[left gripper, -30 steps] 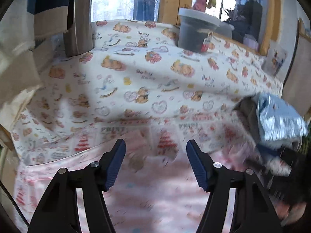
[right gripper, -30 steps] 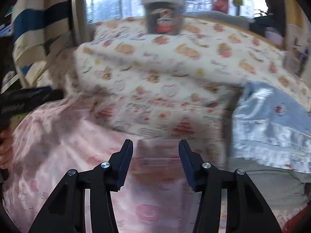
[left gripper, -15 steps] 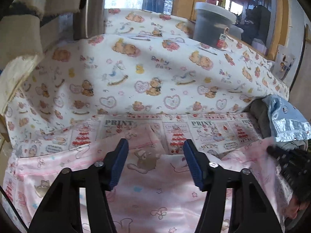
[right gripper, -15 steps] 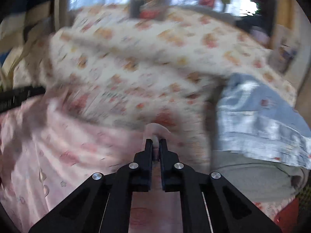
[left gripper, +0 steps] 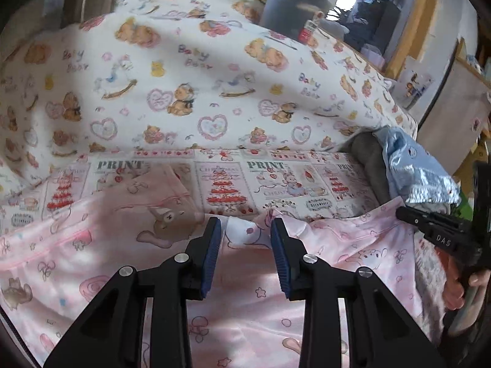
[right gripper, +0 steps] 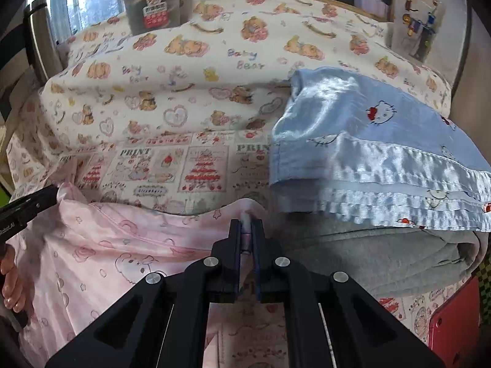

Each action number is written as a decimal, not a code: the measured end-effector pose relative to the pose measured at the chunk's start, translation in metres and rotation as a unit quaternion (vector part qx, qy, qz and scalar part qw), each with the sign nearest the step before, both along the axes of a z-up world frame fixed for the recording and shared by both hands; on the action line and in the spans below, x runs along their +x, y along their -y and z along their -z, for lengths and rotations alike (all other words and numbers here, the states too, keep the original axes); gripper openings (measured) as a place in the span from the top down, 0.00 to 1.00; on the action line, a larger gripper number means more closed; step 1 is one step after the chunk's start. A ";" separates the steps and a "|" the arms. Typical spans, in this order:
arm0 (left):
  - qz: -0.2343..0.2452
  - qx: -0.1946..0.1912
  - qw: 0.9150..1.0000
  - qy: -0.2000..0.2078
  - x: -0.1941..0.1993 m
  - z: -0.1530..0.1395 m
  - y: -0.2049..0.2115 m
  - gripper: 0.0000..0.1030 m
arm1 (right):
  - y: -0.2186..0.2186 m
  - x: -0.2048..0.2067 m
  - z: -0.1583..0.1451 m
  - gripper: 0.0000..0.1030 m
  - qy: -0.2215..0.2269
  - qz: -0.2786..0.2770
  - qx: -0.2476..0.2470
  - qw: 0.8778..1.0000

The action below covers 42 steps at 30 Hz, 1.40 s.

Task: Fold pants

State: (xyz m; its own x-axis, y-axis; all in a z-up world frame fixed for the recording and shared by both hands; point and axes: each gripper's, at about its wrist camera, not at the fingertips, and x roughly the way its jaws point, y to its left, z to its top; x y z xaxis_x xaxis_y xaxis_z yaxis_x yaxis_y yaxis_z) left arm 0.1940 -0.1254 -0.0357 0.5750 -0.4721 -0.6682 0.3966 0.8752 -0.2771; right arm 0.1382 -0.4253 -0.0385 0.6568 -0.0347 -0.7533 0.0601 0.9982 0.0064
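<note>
Fold barely begun, pink pants point(left gripper: 245, 300) still spread flat.
Right gripper point(right gripper: 245, 230) is clenched on the far hem; left gripper point(left gripper: 245, 239) is closing, hem between its jaws, ungrasped.

Daylight enters from windows point(right gripper: 76, 3) far beyond the fingers, washing them out to white. A soft shadow darkens the pink pants point(left gripper: 129, 214) left of the left fingers point(left gripper: 211, 254). Satin glare shines on the blue garment point(right gripper: 353, 98) right of the right fingers. Fisheye bending and black vignetting ring both views; far items are slightly blurred.

Left tool point(left gripper: 245, 236) closing; right tool point(right gripper: 246, 230) clamped.
</note>
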 end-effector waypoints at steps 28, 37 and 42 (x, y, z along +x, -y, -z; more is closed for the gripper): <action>0.070 0.082 0.991 -0.080 0.008 -0.020 0.018 0.54 | 0.008 0.004 0.007 0.93 -0.054 -0.024 0.040 0.997; 0.081 0.080 0.981 -0.156 0.037 0.009 0.037 0.81 | 0.009 0.003 0.007 0.93 -0.048 -0.028 0.044 0.997; 0.078 0.075 0.990 -0.086 0.033 -0.009 0.043 0.95 | 0.003 0.004 0.008 0.93 -0.011 -0.026 0.028 0.999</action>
State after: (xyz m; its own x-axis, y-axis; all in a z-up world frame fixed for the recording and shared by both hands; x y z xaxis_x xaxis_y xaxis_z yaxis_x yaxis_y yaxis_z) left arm 0.2273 -0.1683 -0.0271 0.3750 -0.4333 -0.8195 0.4879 0.8439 -0.2230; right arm 0.1419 -0.4286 -0.0463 0.6401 0.0412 -0.7672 0.0086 0.9981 0.0608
